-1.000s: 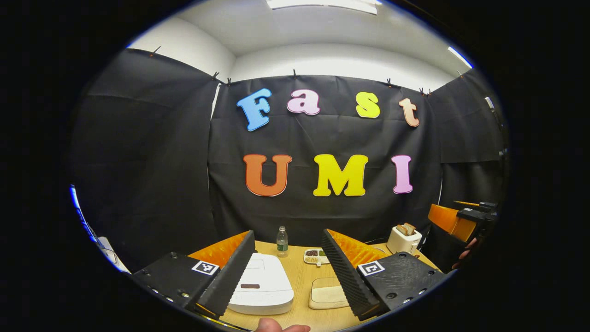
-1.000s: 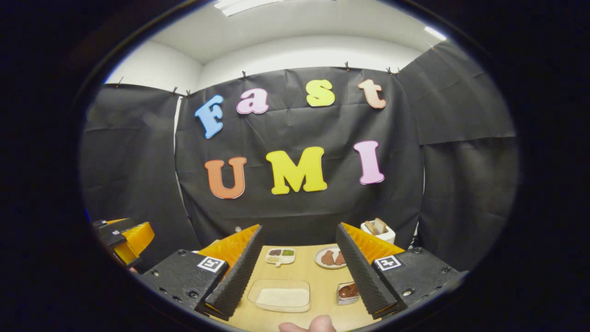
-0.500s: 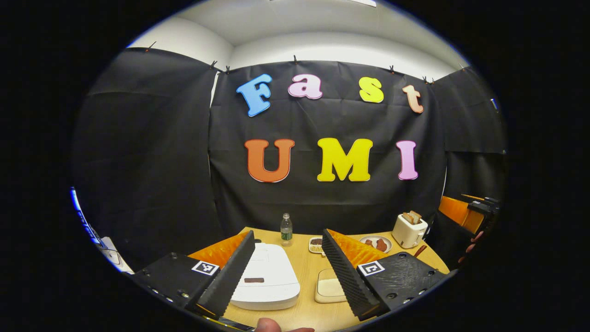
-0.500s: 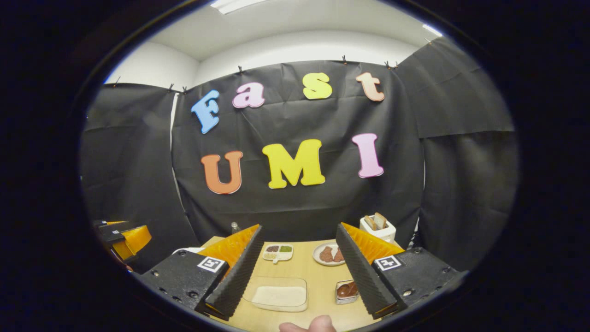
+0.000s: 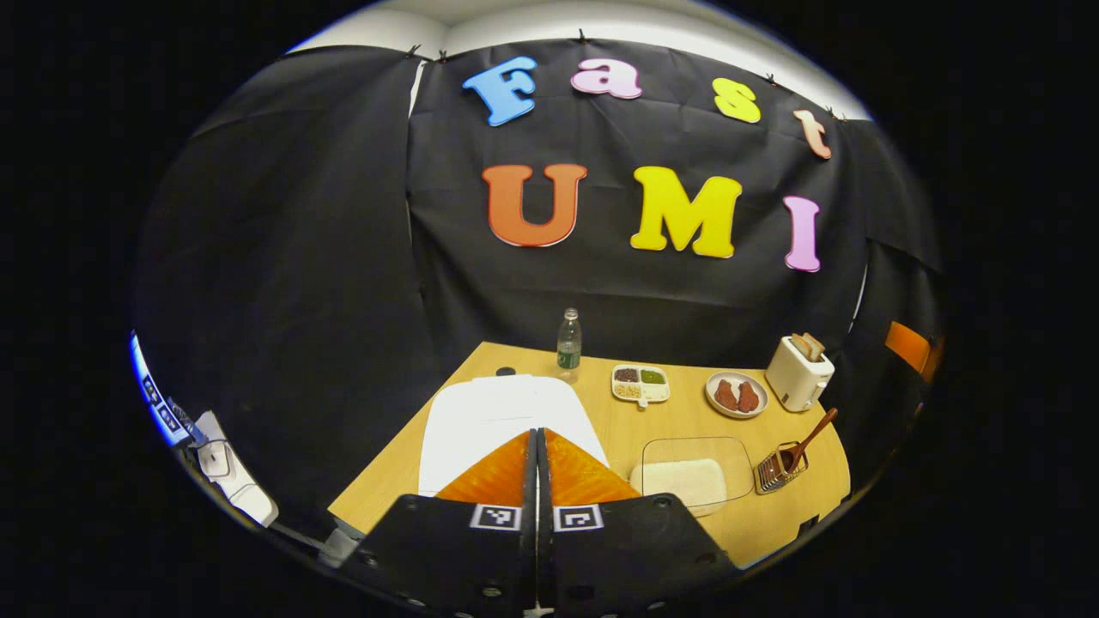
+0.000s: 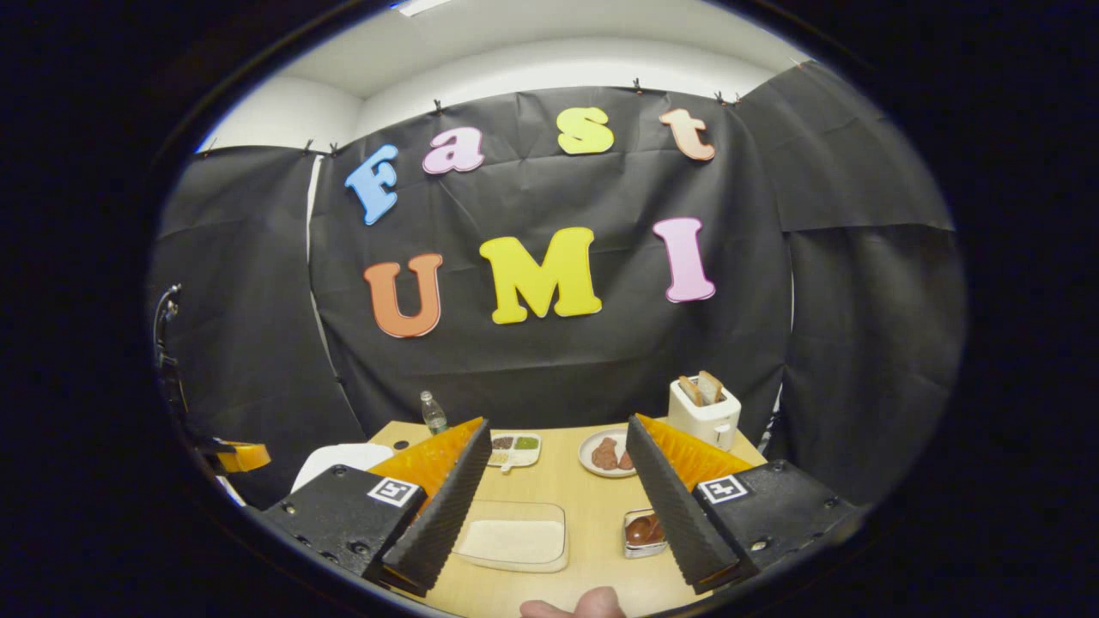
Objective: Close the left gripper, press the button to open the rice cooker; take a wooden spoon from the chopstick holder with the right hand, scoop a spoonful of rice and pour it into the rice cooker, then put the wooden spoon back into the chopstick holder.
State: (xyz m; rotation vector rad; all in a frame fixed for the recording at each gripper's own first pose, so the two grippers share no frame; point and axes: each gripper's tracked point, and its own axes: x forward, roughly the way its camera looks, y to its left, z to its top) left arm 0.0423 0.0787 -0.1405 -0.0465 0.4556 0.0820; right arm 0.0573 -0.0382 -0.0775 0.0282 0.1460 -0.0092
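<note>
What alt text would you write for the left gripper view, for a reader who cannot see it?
The left gripper, its fingers shut together, points at a closed white rice cooker on a wooden table. To the right are a clear container of rice and a holder with a wooden spoon.
</note>
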